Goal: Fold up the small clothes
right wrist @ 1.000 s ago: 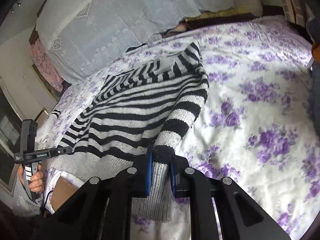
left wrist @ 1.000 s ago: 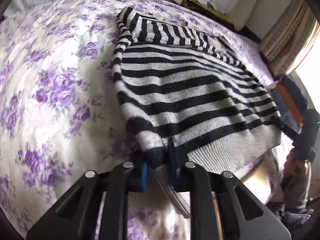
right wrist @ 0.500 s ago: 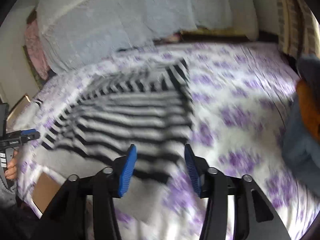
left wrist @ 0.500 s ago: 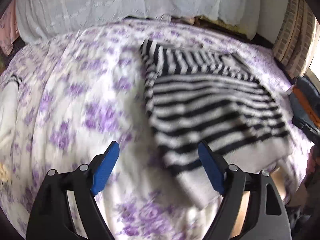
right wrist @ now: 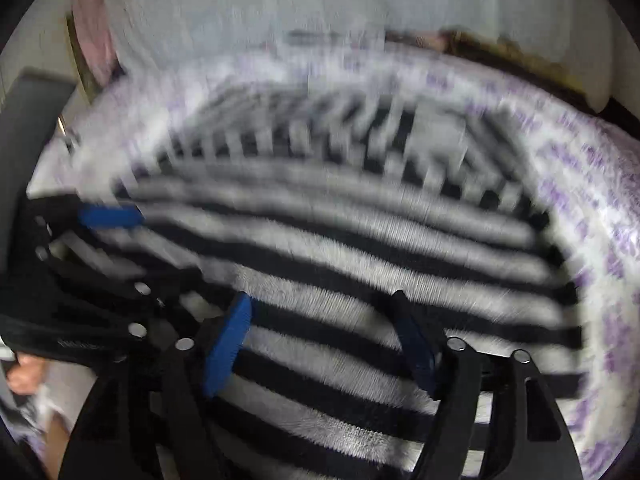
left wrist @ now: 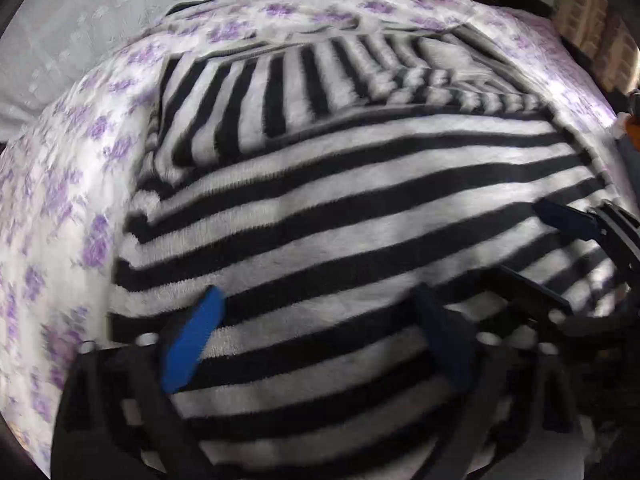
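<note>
A black and white striped sweater (left wrist: 360, 200) lies flat on the bed, with both sleeves folded over its upper part. My left gripper (left wrist: 320, 336) is open and empty, low over the sweater's lower body near its left side. My right gripper (right wrist: 324, 340) is open and empty, low over the sweater (right wrist: 360, 248) toward its right side. The right gripper also shows at the right edge of the left wrist view (left wrist: 560, 240), and the left gripper at the left of the right wrist view (right wrist: 104, 240). The right wrist view is blurred.
The bed has a white cover with purple flowers (left wrist: 72, 184). White lace-covered pillows (right wrist: 280, 4) stand at the head of the bed. A pink item (right wrist: 94, 32) lies at the far left. A hand (right wrist: 24, 372) shows at the lower left edge.
Both grippers let go of the sleeve cuffs and opened wide. They then moved in over the sweater's body, side by side, much closer to the fabric.
</note>
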Demonstrator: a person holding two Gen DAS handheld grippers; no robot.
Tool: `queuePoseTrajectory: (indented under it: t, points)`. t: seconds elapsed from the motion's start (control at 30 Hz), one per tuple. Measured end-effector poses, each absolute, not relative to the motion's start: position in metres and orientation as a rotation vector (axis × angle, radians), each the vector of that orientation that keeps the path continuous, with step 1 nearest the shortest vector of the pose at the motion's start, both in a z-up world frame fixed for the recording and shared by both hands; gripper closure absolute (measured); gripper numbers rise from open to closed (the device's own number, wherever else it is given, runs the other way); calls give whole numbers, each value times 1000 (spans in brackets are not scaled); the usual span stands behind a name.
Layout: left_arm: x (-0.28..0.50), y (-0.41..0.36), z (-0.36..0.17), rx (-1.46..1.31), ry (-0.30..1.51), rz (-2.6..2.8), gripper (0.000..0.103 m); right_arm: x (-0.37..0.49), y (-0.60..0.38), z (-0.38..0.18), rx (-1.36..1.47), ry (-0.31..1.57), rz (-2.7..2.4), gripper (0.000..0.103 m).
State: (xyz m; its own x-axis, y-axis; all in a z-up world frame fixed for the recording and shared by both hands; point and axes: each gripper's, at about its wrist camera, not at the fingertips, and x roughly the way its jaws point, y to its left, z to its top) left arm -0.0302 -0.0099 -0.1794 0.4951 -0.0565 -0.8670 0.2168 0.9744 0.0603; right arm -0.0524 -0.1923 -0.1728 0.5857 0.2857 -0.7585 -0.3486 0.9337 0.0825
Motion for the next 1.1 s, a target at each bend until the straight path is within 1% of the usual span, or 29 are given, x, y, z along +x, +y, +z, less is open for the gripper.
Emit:
queuePoseTrajectory:
  t: [0.1, 0.2, 0.27, 0.33, 0.37, 0.53, 0.67, 0.7, 0.77, 0.83, 0.97, 1.1]
  points:
    - [-34, -3, -175, 143, 1054, -183, 4, -57, -199, -169, -51, 861, 373, 26]
    - [-49, 1, -163, 124, 1027, -213, 5, -74, -202, -160, -62, 816, 376, 26]
    - [-62, 2, -162, 145, 1013, -222, 5, -85, -205, -158, -65, 813, 401, 22]
    - [-64, -1, -178, 194, 1043, -208, 4, -86, -204, -170, -90, 858, 411, 16]
    - [-63, 1, -181, 174, 1035, -216, 4, -84, -205, -175, -85, 874, 416, 14]
    - [-72, 11, -172, 117, 1033, -215, 4, -95, -209, -168, -75, 836, 409, 14]
    - [-92, 32, -166, 62, 1015, -233, 4, -113, -232, -153, 4, 766, 406, 13]
    - [-98, 38, -163, 46, 1010, -239, 4, -119, -242, -149, 27, 745, 403, 12]
    - [-108, 51, -159, 11, 1001, -254, 4, -129, -259, -144, 55, 714, 394, 6]
    - [-118, 63, -156, -12, 997, -263, 4, -136, -274, -140, 69, 690, 383, 4]
    - [-133, 81, -157, -39, 997, -244, 4, -153, -305, -137, 106, 650, 371, 4]
    - [-144, 96, -164, -95, 1015, -251, 4, -165, -329, -149, 154, 691, 318, 4]
